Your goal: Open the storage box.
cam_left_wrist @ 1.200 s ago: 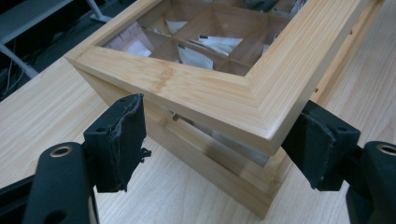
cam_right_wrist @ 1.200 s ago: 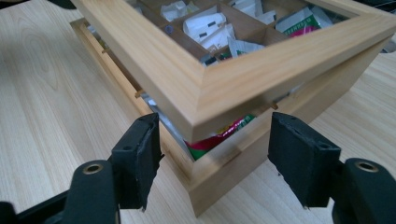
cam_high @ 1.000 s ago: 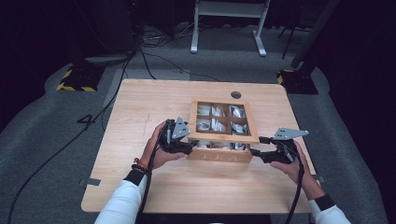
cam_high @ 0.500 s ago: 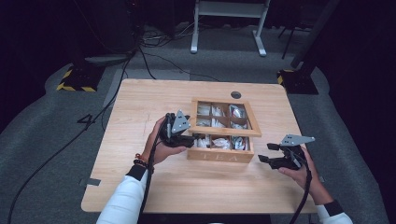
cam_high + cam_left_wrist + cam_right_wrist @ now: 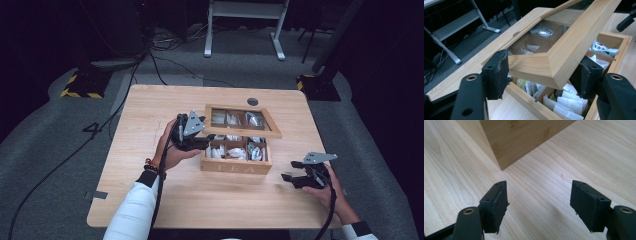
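Our left gripper (image 5: 541, 75) had just been closing its fingers (image 5: 495, 73) around the tea box (image 5: 236, 166) lid (image 5: 564, 52) corner, raising it since earlier; the box sat mid-desk (image 5: 150, 107). Our right gripper (image 5: 539, 202) had withdrawn, fingers wide, empty.

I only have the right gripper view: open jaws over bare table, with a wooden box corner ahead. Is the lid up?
Observer: Yes. In the high view the lid is tilted up off the tea box.
Operator: What holds it?
Observer: The left gripper. Its jaws have just been closing, and they clamp the lid's corner.
Operator: Anything inside?
Observer: White tea sachets fill the compartments.
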The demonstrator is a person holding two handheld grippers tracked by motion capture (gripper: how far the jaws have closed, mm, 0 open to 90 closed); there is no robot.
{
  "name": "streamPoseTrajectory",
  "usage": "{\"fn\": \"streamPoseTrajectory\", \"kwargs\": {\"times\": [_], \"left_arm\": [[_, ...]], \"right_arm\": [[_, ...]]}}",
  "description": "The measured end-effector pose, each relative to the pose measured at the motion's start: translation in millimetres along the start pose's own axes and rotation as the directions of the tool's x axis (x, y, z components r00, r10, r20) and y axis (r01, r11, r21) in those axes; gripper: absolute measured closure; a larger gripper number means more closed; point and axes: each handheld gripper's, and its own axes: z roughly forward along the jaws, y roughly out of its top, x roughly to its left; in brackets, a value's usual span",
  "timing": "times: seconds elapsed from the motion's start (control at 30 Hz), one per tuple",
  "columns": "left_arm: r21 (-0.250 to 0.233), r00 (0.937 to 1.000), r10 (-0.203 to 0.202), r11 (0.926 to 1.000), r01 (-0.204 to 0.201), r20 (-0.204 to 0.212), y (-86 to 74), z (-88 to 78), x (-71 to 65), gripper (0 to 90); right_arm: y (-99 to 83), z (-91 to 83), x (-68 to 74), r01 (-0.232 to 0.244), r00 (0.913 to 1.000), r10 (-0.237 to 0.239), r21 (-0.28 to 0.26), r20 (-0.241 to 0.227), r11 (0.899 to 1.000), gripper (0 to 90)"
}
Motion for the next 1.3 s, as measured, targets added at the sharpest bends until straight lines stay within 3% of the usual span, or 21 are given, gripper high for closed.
{"fn": "streamPoseTrajectory", "kwargs": {"times": [0.33, 0.6, 1.03, 1.3], "left_arm": [[0.005, 0.9999, 0.004, 1.0000, -0.004, 0.014, 9.4, 0.4, 6.5, 38.8], [0.002, 0.9995, 0.030, 0.9996, -0.030, 0.012, 13.0, 2.6, 6.8, 42.2], [-0.029, 0.9999, 0.012, 0.9995, -0.012, 0.004, 21.5, 3.2, 14.9, 45.3], [-0.045, 1.0000, -0.008, 0.9990, 0.008, -0.002, 29.5, 4.5, 22.7, 46.5]], "right_arm": [[-8.8, 6.9, -2.0, 0.009, 1.0000, -0.009, 0.015, -0.002, 1.000, 30.7], [-9.9, 10.4, -0.6, 0.021, 0.9998, -0.021, 0.031, 0.000, 0.999, 30.6], [-11.1, 13.5, 0.2, 0.017, 0.9998, -0.017, 0.036, -0.005, 0.999, 30.4], [-13.7, 16.9, -0.1, 0.020, 0.9998, -0.020, 0.000, 0.004, 1.000, 26.1]]}}
